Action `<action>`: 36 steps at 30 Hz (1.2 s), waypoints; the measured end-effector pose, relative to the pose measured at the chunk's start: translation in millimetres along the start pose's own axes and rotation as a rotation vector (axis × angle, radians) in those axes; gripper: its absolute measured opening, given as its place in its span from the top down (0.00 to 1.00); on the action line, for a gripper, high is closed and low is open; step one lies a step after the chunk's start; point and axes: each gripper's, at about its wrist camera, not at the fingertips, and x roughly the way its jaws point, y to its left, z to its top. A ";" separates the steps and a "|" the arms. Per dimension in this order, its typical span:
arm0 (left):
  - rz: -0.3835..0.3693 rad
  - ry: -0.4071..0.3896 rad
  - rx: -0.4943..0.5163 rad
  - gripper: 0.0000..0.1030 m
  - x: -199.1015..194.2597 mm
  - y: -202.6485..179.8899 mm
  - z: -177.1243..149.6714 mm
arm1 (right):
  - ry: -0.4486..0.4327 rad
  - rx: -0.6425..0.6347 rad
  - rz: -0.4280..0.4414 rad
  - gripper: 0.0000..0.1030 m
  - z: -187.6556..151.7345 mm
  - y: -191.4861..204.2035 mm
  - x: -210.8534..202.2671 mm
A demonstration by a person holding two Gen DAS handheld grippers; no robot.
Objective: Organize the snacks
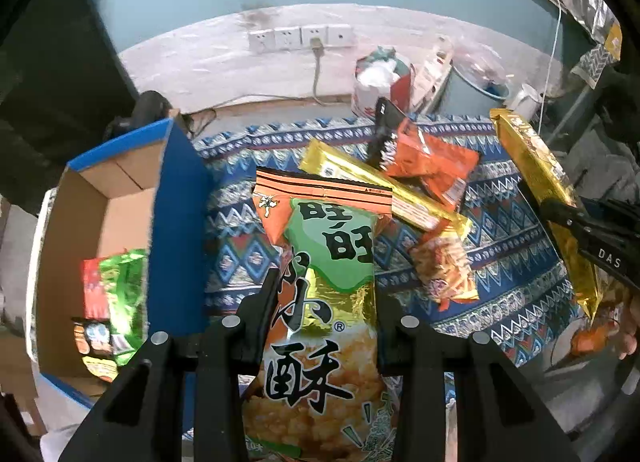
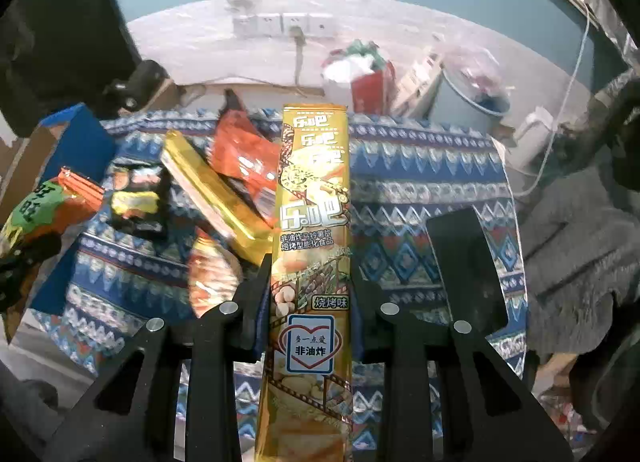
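While both tongs [image 1: 324, 302] [image 2: 310, 286] grip snacks, only the left view shows the box's [image 1: 100, 197] packets.

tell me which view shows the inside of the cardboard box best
The left wrist view: the cardboard box lies open at left, with snack packets visible inside. The right wrist view catches only its blue corner at the left edge, interior hidden.

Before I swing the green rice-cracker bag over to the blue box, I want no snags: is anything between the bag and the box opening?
Nothing visible blocks it. The left gripper holds the green rice-cracker bag beside the blue cardboard box, whose near wall stands between them, so the bag must clear that wall. Snack packets already lie inside.
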 end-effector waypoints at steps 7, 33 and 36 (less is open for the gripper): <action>0.017 -0.023 -0.030 0.63 -9.7 19.7 0.8 | -0.027 -0.041 0.032 0.72 13.4 27.1 -8.9; 0.113 -0.084 -0.166 0.63 -26.8 117.5 -10.4 | -0.041 -0.196 0.186 0.72 58.3 159.9 -4.6; 0.120 -0.084 -0.181 0.63 -27.1 132.2 -12.5 | -0.042 -0.222 0.201 0.72 64.4 179.3 -2.2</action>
